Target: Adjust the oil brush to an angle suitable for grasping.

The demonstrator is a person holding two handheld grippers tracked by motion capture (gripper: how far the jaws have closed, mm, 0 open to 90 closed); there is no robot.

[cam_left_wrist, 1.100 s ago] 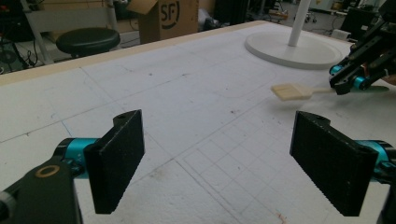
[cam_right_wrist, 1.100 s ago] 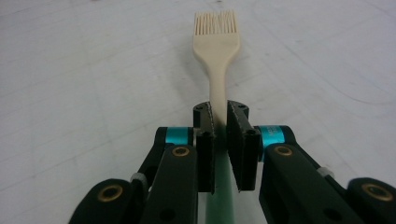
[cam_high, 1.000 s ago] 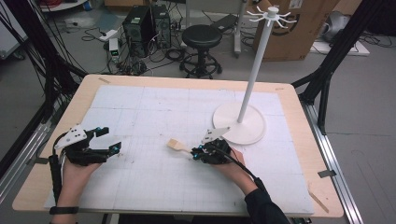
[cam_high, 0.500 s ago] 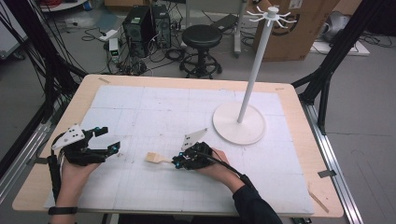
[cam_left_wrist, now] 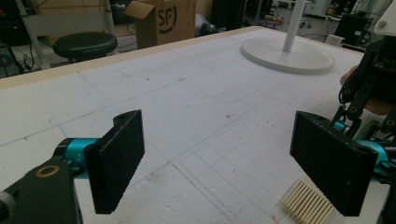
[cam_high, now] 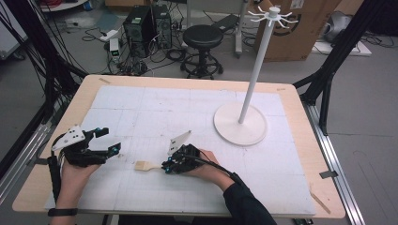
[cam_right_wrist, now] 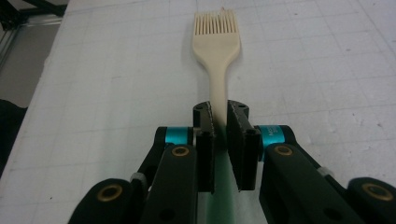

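The right gripper [cam_right_wrist: 219,140] clenches a cream silicone brush [cam_right_wrist: 217,42] by its handle, bristles projecting ahead of its jaws toward the left gripper [cam_left_wrist: 224,163], whose jaws gape wide, seemingly ready to receive it.

Black fingers [cam_right_wrist: 243,154], cyan collars, brass screws, dark sleeve [cam_high: 246,204]
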